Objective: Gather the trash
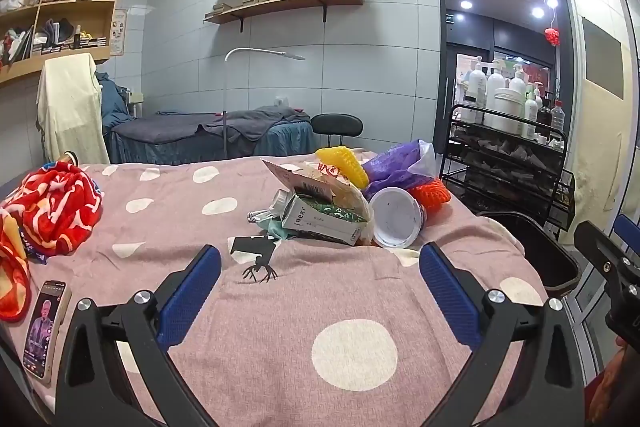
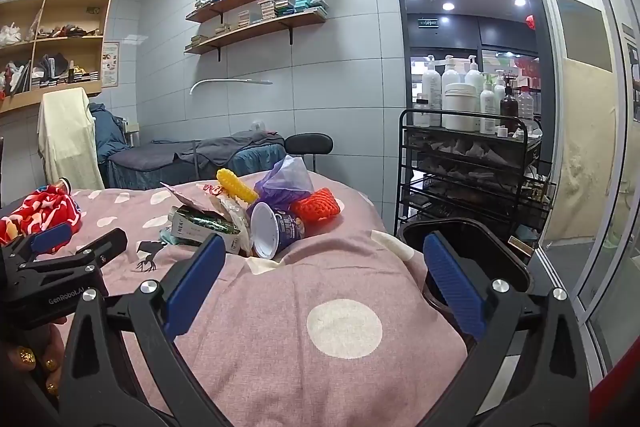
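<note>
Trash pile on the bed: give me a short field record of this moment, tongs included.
surface: pink dotted bedspread
trash pile: milk carton, tipped white cup, purple bag, all lying close together
bin: black bin, beside the bed on the right
left tongs: open, nothing between them
right tongs: open, nothing between them
other: phone, red blanket

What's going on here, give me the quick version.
A person holds a gripper in each hand above a pink dotted bed cover. The left gripper and right gripper are both wide open and hold nothing. Ahead lies a trash pile: a carton, a tipped cup, a purple bag. A black bin stands beside the bed. Nothing is picked up yet.
</note>
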`<state>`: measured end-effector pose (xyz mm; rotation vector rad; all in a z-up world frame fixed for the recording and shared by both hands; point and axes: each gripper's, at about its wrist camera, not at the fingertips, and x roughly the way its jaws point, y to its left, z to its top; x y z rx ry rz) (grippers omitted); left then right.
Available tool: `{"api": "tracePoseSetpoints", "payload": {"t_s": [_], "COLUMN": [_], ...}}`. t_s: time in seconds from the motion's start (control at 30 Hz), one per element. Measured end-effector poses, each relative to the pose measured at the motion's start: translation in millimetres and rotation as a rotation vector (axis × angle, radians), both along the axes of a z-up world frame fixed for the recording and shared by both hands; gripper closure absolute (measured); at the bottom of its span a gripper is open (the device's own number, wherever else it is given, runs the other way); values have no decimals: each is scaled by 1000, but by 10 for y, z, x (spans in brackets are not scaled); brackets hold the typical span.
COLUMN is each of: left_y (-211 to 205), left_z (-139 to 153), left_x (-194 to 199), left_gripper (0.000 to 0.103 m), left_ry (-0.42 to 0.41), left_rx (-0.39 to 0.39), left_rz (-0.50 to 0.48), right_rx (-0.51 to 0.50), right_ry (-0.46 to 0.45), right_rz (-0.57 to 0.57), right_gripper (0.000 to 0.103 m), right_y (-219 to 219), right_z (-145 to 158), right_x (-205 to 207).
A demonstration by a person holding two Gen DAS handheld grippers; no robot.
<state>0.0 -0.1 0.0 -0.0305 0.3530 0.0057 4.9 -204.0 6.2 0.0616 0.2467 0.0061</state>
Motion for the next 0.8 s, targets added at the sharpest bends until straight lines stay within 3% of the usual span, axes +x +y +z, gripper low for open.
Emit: {"api": "tracePoseSetpoints", "payload": {"t_s": [0.8], "left_y": [-3], "left_z": [-25], "left_x": [11], "left_gripper": [5], "left_ry": [-1], "left_rx": [2], "left_rz": [-2], "right_rx": [1], "right_ry": [3], "right_rz": [5], "right_gripper": [5], "right_y": [20], "right_z": [1], "right_x": [-1]}}
